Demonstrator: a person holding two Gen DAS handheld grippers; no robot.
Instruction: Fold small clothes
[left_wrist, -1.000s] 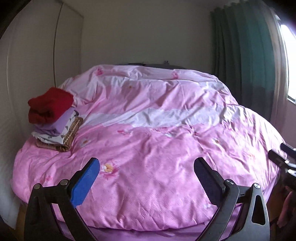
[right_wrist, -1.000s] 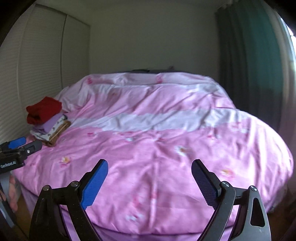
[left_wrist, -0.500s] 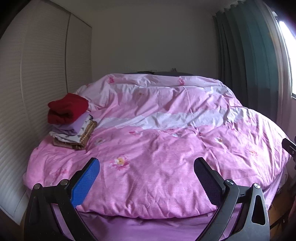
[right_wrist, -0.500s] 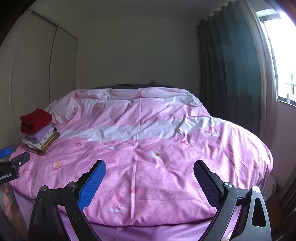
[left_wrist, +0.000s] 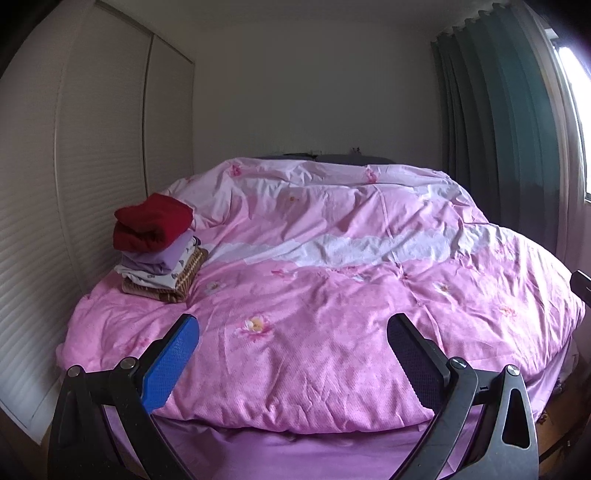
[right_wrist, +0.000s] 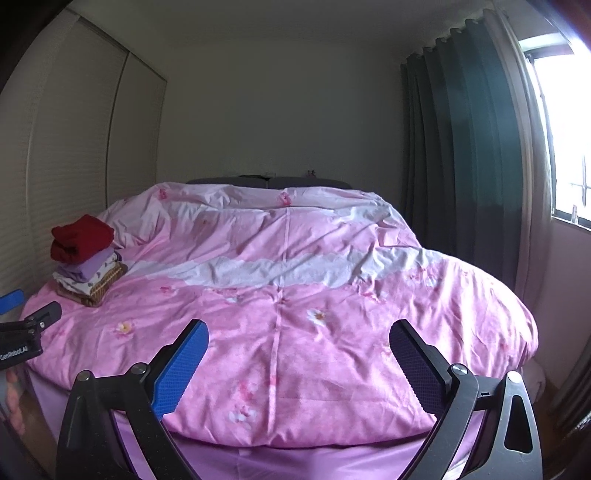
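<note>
Both fingers of the left gripper (left_wrist: 293, 341) stand wide apart and hold nothing above the pink duvet (left_wrist: 332, 295); the folded clothes stack (left_wrist: 159, 245) sits at ten o'clock, well apart. From the right wrist, the right gripper (right_wrist: 299, 349) also gapes, with the stack (right_wrist: 86, 258) far off at ten o'clock.

Pink-quilted bed (left_wrist: 332, 350), folded clothes stack (left_wrist: 159, 243) at left edge.

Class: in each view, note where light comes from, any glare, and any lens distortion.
Right wrist view: daylight from the window, blown out to white; the bed bulges round from fisheye. Left wrist view: only a window sliver glares; the wardrobe edges bow.
</note>
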